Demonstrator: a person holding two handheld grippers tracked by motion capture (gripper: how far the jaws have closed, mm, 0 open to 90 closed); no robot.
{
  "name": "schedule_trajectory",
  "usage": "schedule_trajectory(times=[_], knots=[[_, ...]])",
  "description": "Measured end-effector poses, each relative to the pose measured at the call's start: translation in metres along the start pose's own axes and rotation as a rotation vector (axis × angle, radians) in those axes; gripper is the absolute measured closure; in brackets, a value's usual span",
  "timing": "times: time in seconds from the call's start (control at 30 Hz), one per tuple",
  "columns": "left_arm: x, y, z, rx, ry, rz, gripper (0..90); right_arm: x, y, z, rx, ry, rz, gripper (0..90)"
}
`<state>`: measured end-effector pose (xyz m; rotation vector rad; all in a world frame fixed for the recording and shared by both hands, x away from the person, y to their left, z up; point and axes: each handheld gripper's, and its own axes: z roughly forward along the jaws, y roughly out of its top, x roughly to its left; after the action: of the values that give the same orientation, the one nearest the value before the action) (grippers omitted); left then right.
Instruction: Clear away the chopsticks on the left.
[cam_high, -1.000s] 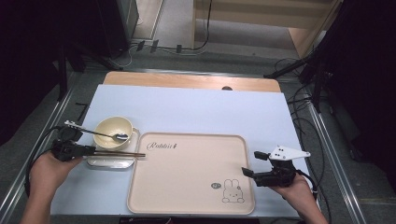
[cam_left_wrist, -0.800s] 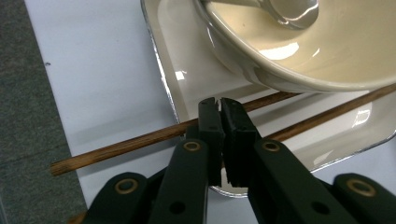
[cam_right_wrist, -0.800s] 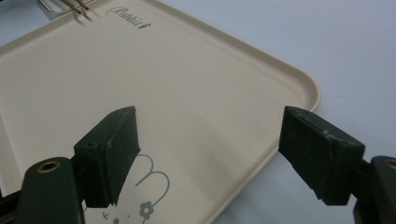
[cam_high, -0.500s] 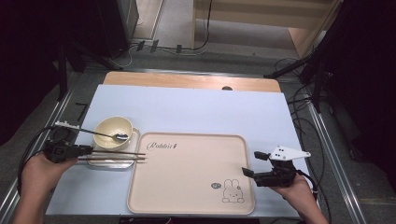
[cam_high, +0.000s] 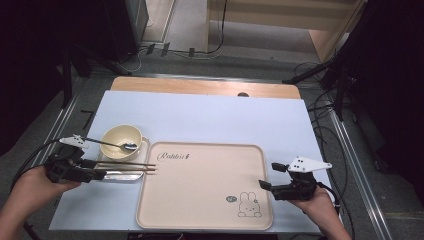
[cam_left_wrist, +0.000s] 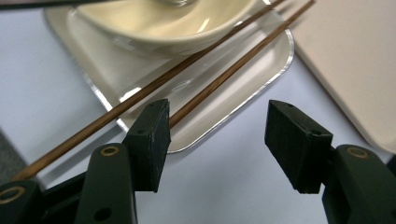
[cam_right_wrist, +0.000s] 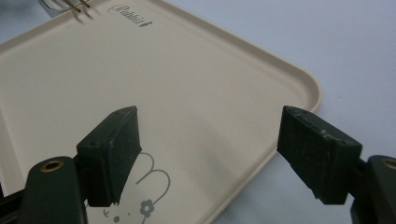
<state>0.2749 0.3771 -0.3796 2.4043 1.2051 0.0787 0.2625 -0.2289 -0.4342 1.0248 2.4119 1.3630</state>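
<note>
Two brown chopsticks (cam_high: 127, 165) (cam_left_wrist: 219, 53) lie side by side across a small silver tray (cam_high: 117, 176) (cam_left_wrist: 243, 88), their tips reaching over the edge of the big beige tray (cam_high: 205, 200). My left gripper (cam_high: 98, 173) (cam_left_wrist: 217, 126) sits at their near ends. Its jaws have just been opening and now stand apart, with the sticks running past the left finger (cam_left_wrist: 152, 140) and nothing pressed between the pads. A cream bowl (cam_high: 120, 140) (cam_left_wrist: 163, 23) with a metal spoon (cam_high: 112, 144) stands on the silver tray. My right gripper (cam_high: 268, 176) (cam_right_wrist: 210, 140) hovers open over the beige tray's (cam_right_wrist: 163, 79) right edge.
The beige tray has a rabbit drawing (cam_high: 249, 205) (cam_right_wrist: 149, 186) at its near right corner and "Rabbit" lettering (cam_high: 174, 156) (cam_right_wrist: 130, 17) at the far left. Everything rests on a pale blue mat (cam_high: 210, 120); a wooden table edge (cam_high: 200, 86) runs behind it.
My left gripper's jaws have parted and let go of the chopsticks, which stay lying on the silver tray. The left hand has drawn back slightly. The right gripper has not moved.
</note>
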Motion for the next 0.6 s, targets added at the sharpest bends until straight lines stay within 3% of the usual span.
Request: schedule_trajectory(times=[0.03, 0.07, 0.1, 0.13, 0.23, 0.27, 0.33, 0.37, 0.47, 0.6], knots=[[0.000, 0.000, 0.000, 0.000, 0.000, 0.000, 41.2, 0.000, 0.000, 0.000, 0.000, 0.000, 0.000, 21.3], [-0.001, 0.002, 0.000, -0.006, -0.025, 0.063, 42.5, 0.000, 0.000, 0.000, -0.001, -0.001, -0.001, 21.5], [-0.002, 0.002, 0.000, -0.003, -0.025, 0.089, 43.7, 0.000, 0.000, 0.000, -0.001, -0.001, -0.001, 21.5], [-0.002, 0.002, 0.000, -0.003, -0.025, 0.089, 46.0, 0.000, 0.000, 0.000, -0.001, -0.001, -0.001, 21.5], [0.000, 0.005, 0.002, 0.015, -0.030, 0.177, 51.3, 0.000, 0.000, -0.001, 0.001, -0.001, -0.004, 21.9], [0.000, 0.005, 0.002, 0.015, -0.030, 0.177, 52.7, 0.000, 0.000, -0.001, 0.001, -0.001, -0.004, 21.9], [0.001, 0.007, 0.004, 0.043, -0.023, 0.245, 54.2, 0.000, 0.000, -0.001, 0.002, -0.001, -0.004, 22.1], [0.001, 0.007, 0.004, 0.043, -0.023, 0.245, 54.3, 0.000, 0.000, -0.001, 0.002, -0.001, -0.004, 22.1], [0.004, 0.010, 0.009, 0.068, -0.038, 0.304, 56.2, 0.000, 0.000, -0.001, 0.001, 0.000, -0.005, 22.4], [0.006, 0.011, 0.014, 0.090, -0.039, 0.331, 61.0, 0.001, 0.000, -0.001, 0.005, 0.000, -0.006, 22.6]])
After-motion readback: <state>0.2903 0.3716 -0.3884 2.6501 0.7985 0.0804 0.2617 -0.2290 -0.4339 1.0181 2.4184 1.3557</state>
